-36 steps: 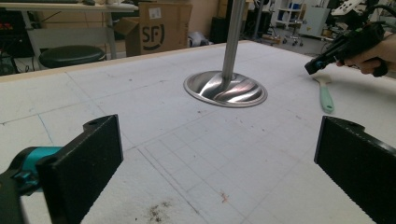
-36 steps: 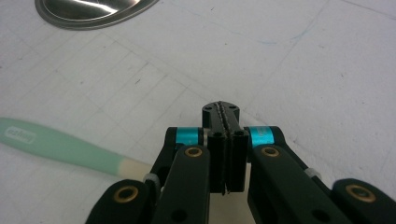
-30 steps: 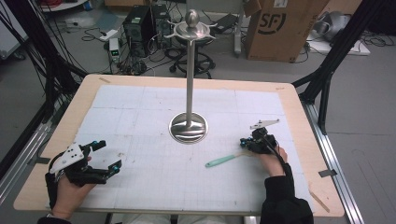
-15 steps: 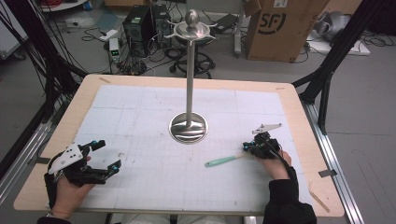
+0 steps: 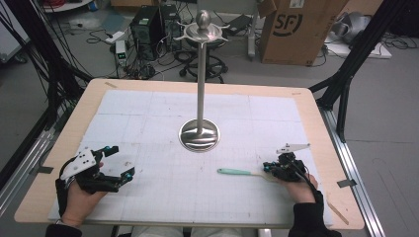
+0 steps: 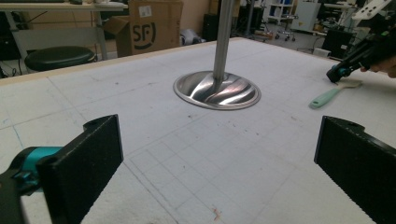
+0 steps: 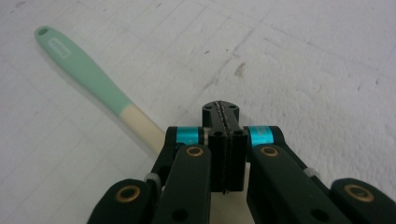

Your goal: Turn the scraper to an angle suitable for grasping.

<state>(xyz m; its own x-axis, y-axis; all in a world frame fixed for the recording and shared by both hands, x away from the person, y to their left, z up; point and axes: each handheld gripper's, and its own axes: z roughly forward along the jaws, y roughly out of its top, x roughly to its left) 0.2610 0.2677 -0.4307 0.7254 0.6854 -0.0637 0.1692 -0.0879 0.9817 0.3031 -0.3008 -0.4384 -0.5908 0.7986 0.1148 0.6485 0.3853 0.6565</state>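
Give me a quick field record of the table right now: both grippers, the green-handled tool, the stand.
left gripper: jaws wide apart, holding nothing, near-left part of the table
right gripper: jaws pressed together, tips down at the tool's cream end
green-handled tool: lies flat on the mat, green handle pointing toward the table's left; its head is hidden under the right gripper
grip on tool: cannot tell
metal stand: upright at mat centre, round base, nothing hung on its top
white mat: covers the tabletop, lightly stained
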